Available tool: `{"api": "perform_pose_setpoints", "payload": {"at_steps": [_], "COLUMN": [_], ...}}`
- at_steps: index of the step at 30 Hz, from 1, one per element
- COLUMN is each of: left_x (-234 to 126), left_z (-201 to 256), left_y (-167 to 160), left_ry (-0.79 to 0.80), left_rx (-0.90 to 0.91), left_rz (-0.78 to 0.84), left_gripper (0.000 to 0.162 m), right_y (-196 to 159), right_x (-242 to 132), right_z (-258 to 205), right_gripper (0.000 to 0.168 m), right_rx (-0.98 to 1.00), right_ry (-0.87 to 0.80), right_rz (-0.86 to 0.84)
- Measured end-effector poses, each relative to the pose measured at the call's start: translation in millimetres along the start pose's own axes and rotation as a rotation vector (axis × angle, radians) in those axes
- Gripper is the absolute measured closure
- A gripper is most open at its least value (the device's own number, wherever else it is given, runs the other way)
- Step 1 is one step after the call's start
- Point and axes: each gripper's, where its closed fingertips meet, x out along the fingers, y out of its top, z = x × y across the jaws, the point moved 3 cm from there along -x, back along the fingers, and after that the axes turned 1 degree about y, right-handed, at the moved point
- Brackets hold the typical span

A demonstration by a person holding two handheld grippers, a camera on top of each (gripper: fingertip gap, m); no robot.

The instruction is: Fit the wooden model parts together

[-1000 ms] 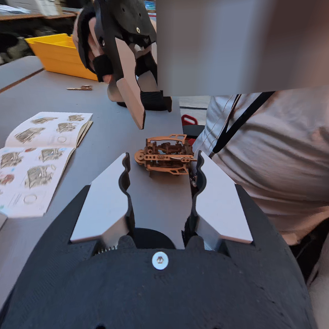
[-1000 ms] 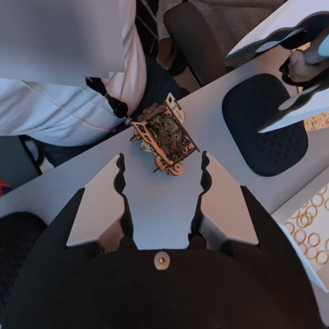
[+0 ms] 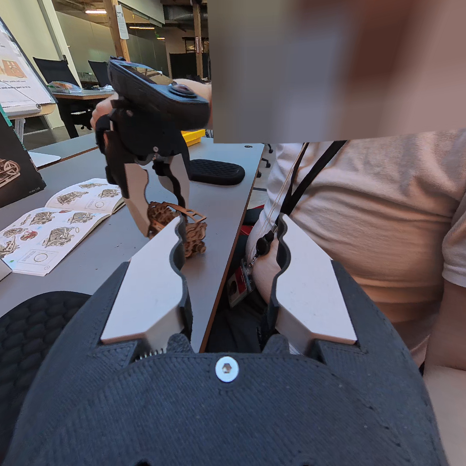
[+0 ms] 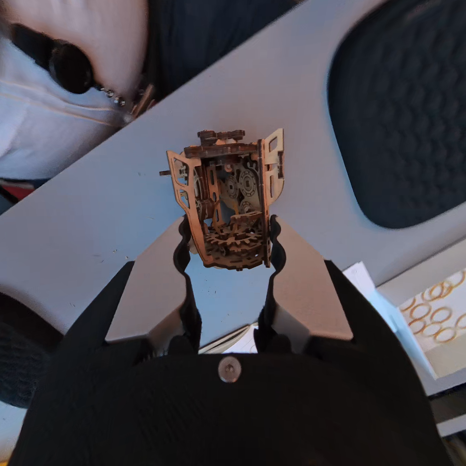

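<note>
Wooden model (image 4: pixel 228 204): a small openwork assembly of laser-cut frames and gears, standing on end on the grey surface (image 4: pixel 88 214) close to its near edge, gear train visible through the open side, two side panels splayed outward at the far end. Right tongs (image 4: pixel 228 227): both fingers set against the model's lower side frames, one on each flank, closed in on it; in the left wrist view the same right tongs (image 3: pixel 161 222) come down steeply from above onto the model (image 3: pixel 194 234), which sits partly hidden behind the left tool's finger. Left tongs (image 3: pixel 229 224): spread wide, nothing between the fingers, held low at the surface edge and just short of the model, pointing partly past the edge toward a person's pale shirt (image 3: pixel 365 201). Badge reel on a black lanyard (image 3: pixel 263 243): hanging at the person's waist. Instruction booklet (image 3: pixel 58 227): lying open to the left of the model, pages showing assembly drawings. Black padded rest (image 3: pixel 216 171): flat on the surface beyond the model. Sheet of ring-shaped cutouts (image 4: pixel 433 315): at the right border of the right wrist view. Yellow bin (image 3: pixel 193 136): farther back, mostly hidden behind the right tool.
</note>
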Motion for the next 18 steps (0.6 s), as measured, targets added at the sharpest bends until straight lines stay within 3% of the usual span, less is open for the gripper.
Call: {"api": "perform_pose_setpoints", "payload": {"at_steps": [10, 16, 18], "left_x": [15.6, 30.1, 36.6], "left_z": [-50.7, -99.4, -111.3], "left_y": [1.5, 12.2, 12.7], "left_ry": [0.051, 0.162, 0.218], "left_rx": [-0.043, -0.139, -0.189], "left_rz": [0.072, 0.092, 0.052], "left_gripper": [0.090, 0.091, 0.091], "right_y": [-55.5, -63.5, -63.4], "right_x": [-7.3, -9.4, -14.6], "right_z": [46.7, 58.3, 57.1], "right_gripper": [0.107, 0.105, 0.097], "right_rx": [0.785, 0.915, 0.931], "right_ry": [-0.160, -0.264, -0.318], "right_rz": [0.089, 0.147, 0.174]}}
